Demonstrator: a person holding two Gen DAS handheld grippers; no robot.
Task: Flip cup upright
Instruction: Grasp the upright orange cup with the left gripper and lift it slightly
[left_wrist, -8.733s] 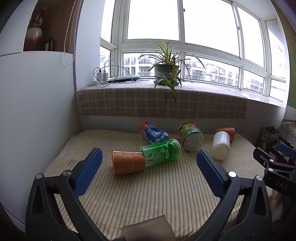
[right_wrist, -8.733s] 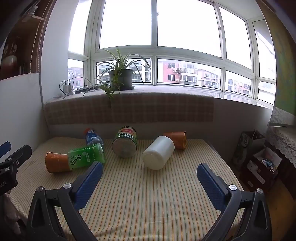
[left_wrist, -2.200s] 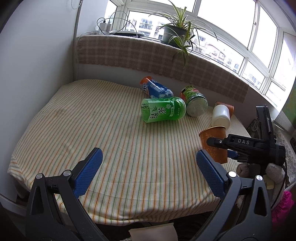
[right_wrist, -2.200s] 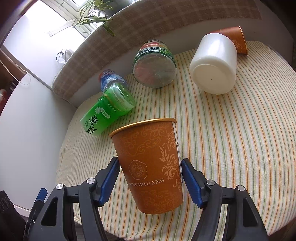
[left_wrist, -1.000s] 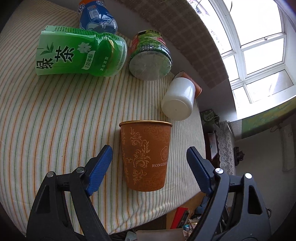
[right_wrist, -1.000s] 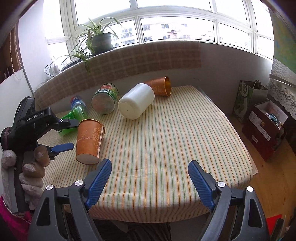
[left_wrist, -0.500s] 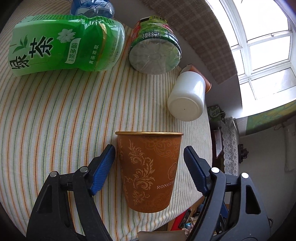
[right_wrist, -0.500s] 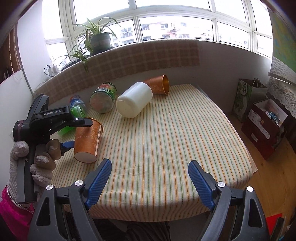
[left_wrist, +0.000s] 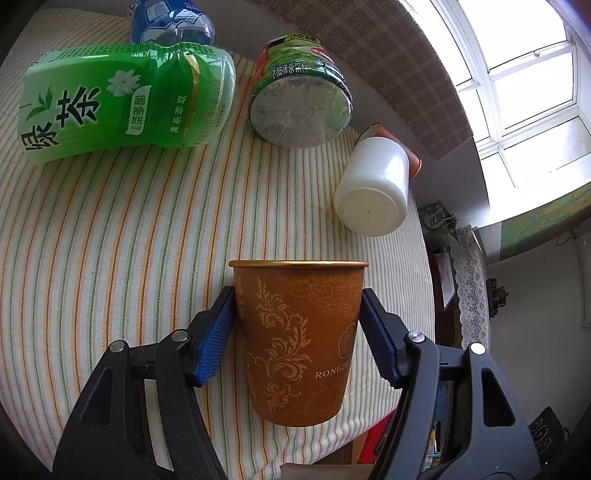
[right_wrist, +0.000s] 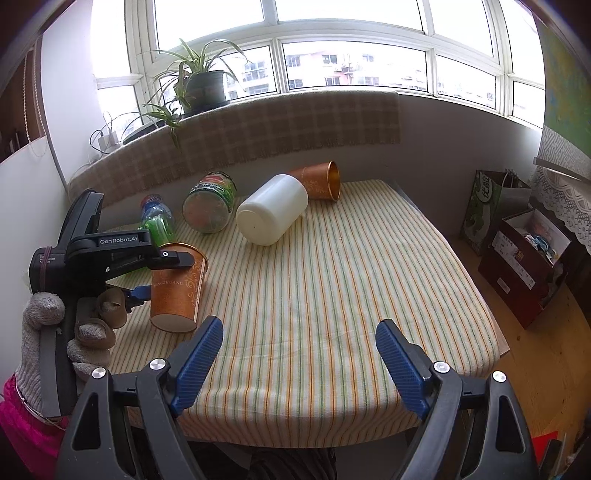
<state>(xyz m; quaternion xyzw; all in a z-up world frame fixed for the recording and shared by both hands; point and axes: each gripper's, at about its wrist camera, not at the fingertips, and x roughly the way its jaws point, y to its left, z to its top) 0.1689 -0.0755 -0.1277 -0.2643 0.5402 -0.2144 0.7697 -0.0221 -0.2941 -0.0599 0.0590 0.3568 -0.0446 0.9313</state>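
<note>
1. Left wrist view: the left gripper (left_wrist: 297, 314) has both blue pads pressed against the sides of the orange cup (left_wrist: 297, 343), pinching it just below the rim.
2. The cup stands mouth up, gold rim level, its base over the near edge of the striped table (left_wrist: 110, 240).
3. Toward the far edge lie a green tea bottle (left_wrist: 125, 99), a blue bottle (left_wrist: 170, 22) behind it, and a green-labelled bottle (left_wrist: 301, 99) with its base toward the camera.
4. A white jar (left_wrist: 373, 192) lies near the right edge, with a second orange cup (left_wrist: 413, 162) partly hidden behind it.
5. Right wrist view: the right gripper (right_wrist: 299, 354) is spread wide over the near edge of the table (right_wrist: 332, 295), holding nothing.
6. The left gripper (right_wrist: 155, 273), in a gloved hand (right_wrist: 66, 332), clamps the orange cup (right_wrist: 177, 284) near the near left corner; whether the base touches the cloth cannot be told.
7. The white jar (right_wrist: 273, 214) and the second orange cup (right_wrist: 317, 181) lie on their sides by the far edge, touching.
</note>
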